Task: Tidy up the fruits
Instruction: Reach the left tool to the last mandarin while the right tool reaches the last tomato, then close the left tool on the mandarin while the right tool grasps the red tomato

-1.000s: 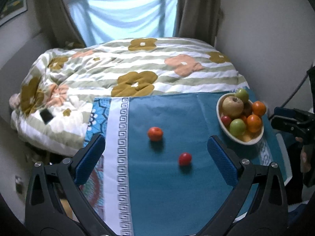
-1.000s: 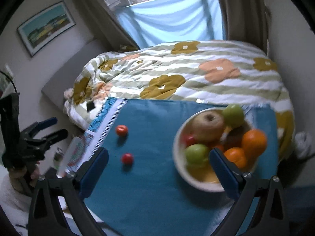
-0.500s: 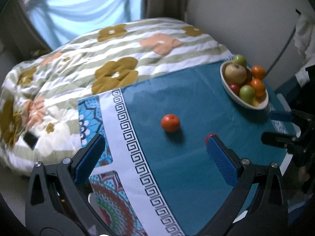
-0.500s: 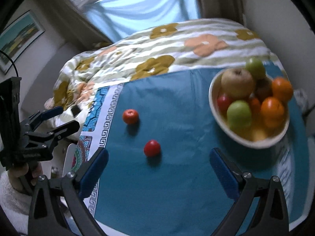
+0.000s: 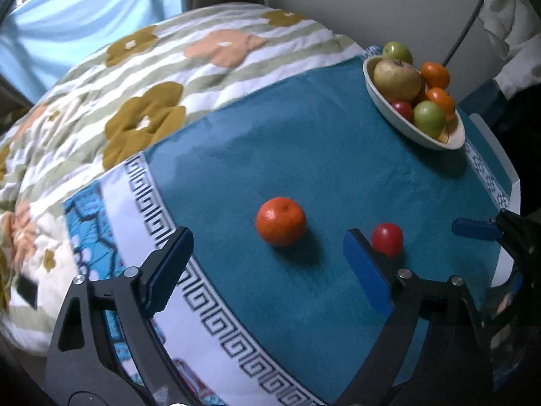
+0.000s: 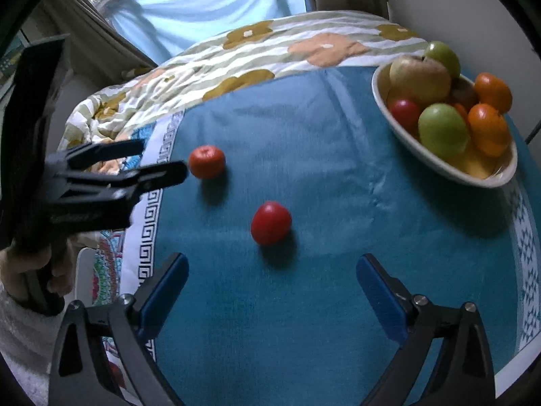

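The orange (image 5: 281, 221) and the red fruit (image 6: 270, 222) lie loose on the surface (image 5: 321, 176), well apart from the bowl (image 6: 439, 164). The left claw (image 5: 267, 264) is spread but closing, nothing yet between its jaws; the right claw (image 6: 274, 291) is spread and empty. Each fruit is best centred between the pads before it is squeezed, since round fruit is likely to roll.
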{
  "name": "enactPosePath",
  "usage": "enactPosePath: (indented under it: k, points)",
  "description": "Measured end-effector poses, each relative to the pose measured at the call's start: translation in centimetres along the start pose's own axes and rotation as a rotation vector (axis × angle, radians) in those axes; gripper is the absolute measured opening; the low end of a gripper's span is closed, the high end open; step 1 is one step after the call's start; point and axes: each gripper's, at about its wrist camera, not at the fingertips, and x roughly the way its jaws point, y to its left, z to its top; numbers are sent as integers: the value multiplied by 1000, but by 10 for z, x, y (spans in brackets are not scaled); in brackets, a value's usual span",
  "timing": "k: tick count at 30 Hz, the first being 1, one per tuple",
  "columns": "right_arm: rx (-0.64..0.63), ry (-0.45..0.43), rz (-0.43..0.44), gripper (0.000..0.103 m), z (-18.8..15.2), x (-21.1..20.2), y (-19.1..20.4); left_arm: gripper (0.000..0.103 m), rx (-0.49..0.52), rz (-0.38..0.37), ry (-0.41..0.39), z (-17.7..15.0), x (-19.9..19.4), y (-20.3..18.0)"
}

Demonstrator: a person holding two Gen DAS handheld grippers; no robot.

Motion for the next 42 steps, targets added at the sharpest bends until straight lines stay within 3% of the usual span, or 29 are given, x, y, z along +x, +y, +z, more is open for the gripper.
enactPosePath:
  k: [7, 9, 13, 16, 32, 37, 42]
  points:
    - [28, 8, -21, 91, 0, 15, 2, 78, 57, -26, 42, 6, 31, -4]
    - [36, 8, -24, 88, 1, 18, 3, 66, 71, -31, 52, 6, 37, -6]
    - [44, 18, -25, 76, 2, 23, 5, 56, 90, -39, 64, 2, 44, -8]
    - [26, 25, -34, 73, 2, 27, 8, 44, 100, -45, 60, 1, 43, -7]
    - [-18, 1, -79, 51, 9, 37, 14, 43, 31, -21, 69, -23, 26, 12]
    - [-26, -12, -95, 31, 13, 40, 14, 43, 3, -12, 66, -29, 21, 16]
    - [-43, -31, -95, 30, 17, 33, 17, 43, -23, -3, 50, -31, 12, 17]
